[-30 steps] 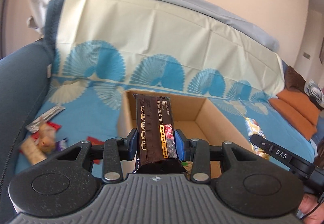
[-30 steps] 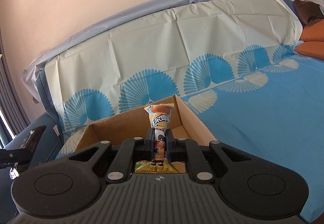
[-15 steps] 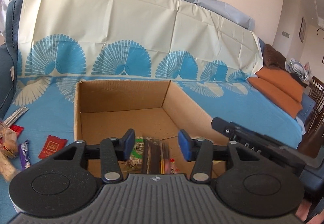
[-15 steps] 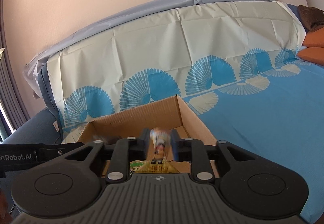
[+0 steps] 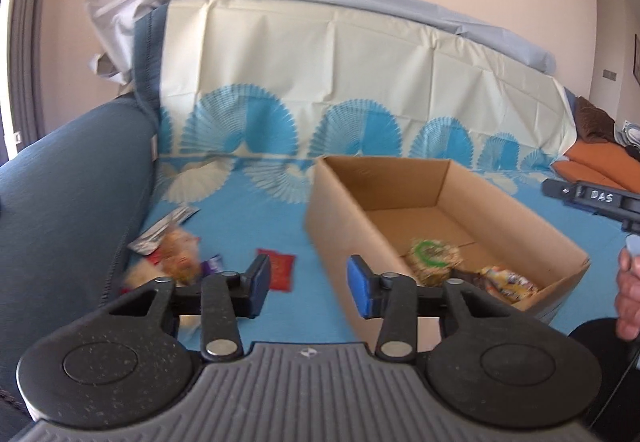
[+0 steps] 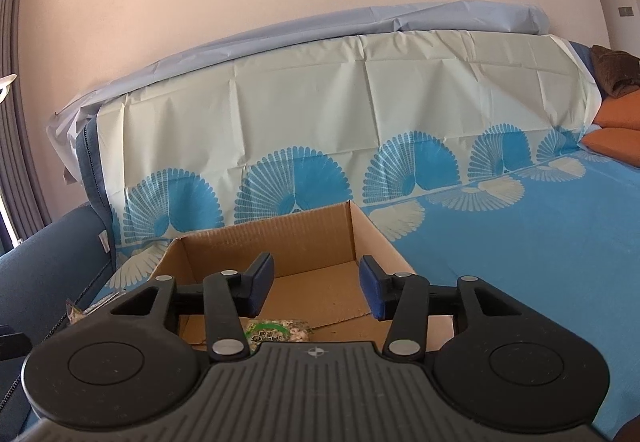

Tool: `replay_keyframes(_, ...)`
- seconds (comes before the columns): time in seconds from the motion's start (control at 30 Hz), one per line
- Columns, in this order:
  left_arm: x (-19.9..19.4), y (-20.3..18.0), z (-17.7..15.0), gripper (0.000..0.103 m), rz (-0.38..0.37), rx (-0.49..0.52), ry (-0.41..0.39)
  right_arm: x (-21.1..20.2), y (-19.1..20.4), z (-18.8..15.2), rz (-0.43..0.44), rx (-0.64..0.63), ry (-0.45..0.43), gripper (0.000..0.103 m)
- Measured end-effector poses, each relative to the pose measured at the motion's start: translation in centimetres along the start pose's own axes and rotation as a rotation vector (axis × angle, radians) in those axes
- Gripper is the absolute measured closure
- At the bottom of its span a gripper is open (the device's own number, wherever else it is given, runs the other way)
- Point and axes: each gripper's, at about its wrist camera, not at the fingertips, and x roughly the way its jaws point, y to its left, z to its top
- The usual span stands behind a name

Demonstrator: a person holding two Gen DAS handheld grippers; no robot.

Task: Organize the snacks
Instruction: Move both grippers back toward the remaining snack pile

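Both grippers' jaws apart (empty)

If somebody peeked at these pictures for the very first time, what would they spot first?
Probably the big open cardboard box sitting on the bright blue cover with fan shapes, with a green-labelled snack pack and a yellow packet at its near end. Next, the pile of loose snacks on the cover left of the box, by the dark blue armrest. Up close, the empty left gripper has its blue-padded fingers apart.
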Motion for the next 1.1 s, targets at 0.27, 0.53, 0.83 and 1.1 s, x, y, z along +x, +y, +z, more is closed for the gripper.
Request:
replay_keyframes(0.27, 1.1, 5.9, 1.4, 0.084, 0.080, -0.125, -0.023, -1.2, 1.0, -0.1, -0.014, 0.002, 0.005, 0.052)
replay_keyframes(0.53, 1.7, 6.7, 0.1, 0.084, 0.079, -0.177, 0.004, -2.2, 4.7, -0.2, 0.017, -0.109, -0.018, 0.052)
replay_keyframes(0.83, 2.0, 9.0, -0.2, 0.084, 0.058, -0.297, 0.026, -2.1, 6.7, -0.1, 0.058, -0.125, 0.000, 0.055)
replay_keyframes(1.1, 3.2, 9.6, -0.3, 0.084, 0.063, -0.329, 0.075, -2.0, 8.6, -0.4, 0.125, -0.150, 0.015, 0.064)
